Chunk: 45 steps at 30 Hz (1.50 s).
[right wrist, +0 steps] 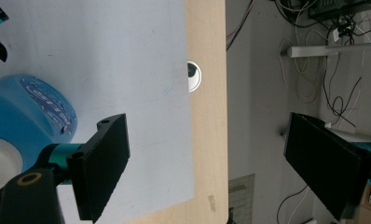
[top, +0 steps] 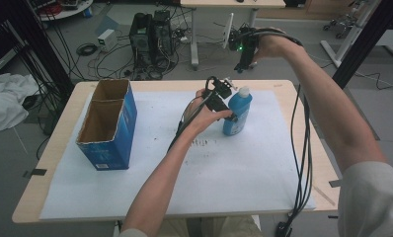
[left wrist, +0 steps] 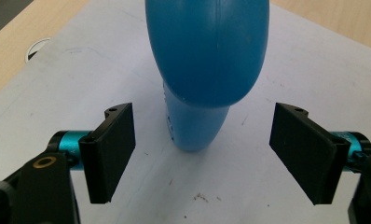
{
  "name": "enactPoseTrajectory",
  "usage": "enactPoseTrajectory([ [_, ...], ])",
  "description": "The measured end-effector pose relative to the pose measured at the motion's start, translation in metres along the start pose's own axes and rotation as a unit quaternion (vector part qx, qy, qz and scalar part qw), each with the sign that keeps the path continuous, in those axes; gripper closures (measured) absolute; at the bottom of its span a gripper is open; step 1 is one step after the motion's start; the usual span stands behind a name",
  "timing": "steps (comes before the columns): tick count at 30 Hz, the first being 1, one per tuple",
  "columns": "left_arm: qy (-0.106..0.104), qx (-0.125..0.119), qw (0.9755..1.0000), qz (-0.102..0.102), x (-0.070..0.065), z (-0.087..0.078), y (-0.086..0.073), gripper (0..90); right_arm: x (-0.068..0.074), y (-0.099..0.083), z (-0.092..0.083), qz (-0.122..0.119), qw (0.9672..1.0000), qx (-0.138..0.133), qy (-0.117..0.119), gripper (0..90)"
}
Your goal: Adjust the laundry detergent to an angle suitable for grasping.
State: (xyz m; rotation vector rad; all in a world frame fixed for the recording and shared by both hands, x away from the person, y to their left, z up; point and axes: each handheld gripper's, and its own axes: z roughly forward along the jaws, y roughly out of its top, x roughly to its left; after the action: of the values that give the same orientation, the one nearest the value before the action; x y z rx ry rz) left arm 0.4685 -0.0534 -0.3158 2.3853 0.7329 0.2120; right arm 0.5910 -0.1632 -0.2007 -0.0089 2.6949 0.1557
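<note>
A blue bottle [top: 237, 114] with a white cap stands upright on the white sheet, right of the table's middle. My left gripper [top: 228, 101] is at the bottle's upper left side, open. In the left gripper view its two black pads [left wrist: 110, 151] are spread wide on either side of the bottle [left wrist: 207, 60] and touch nothing. My right gripper [top: 242, 63] hangs in the air above the table's far edge, beyond the bottle. It is open with nothing in it [right wrist: 207, 163], and the bottle [right wrist: 27, 114] shows below it at the left.
An open blue cardboard box [top: 108, 123] with two compartments stands at the table's left. A white sheet [top: 234, 173] covers most of the wooden table [top: 293, 94]. A cable grommet [right wrist: 193, 77] sits in the far edge. Cables trail down the right side.
</note>
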Motion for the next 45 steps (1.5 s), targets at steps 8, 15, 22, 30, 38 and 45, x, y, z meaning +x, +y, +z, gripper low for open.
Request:
enactPoseTrajectory([
  [8, 0.01, 0.0, 0.9999, -0.002, -0.004, 0.006, 0.001, 22.4, 0.0, 0.0, -0.001, -0.002, 1.0, -0.001, 0.0, 13.4],
  [15, 0.021, -0.012, 0.9995, -0.02, -0.008, 0.019, 0.002, 22.4, 0.0, 0.002, 0.004, -0.002, 1.0, 0.005, 0.002, 13.4],
  [22, 0.033, -0.024, 0.9987, -0.029, -0.009, 0.025, 0.001, 22.4, 0.0, 0.002, 0.005, -0.003, 1.0, 0.007, 0.004, 13.4],
  [30, 0.034, -0.025, 0.9986, -0.031, -0.009, 0.025, 0.0, 22.4, 0.001, 0.003, 0.006, -0.005, 1.0, 0.007, 0.005, 13.4],
  [38, 0.055, -0.048, 0.9963, -0.045, -0.014, 0.036, 0.0, 22.4, 0.001, 0.003, 0.007, -0.005, 0.9999, 0.008, 0.005, 13.4],
  [45, 0.046, -0.038, 0.9975, -0.037, -0.012, 0.032, 0.0, 22.4, 0.0, 0.002, 0.009, -0.004, 0.9999, 0.01, 0.006, 13.4],
])
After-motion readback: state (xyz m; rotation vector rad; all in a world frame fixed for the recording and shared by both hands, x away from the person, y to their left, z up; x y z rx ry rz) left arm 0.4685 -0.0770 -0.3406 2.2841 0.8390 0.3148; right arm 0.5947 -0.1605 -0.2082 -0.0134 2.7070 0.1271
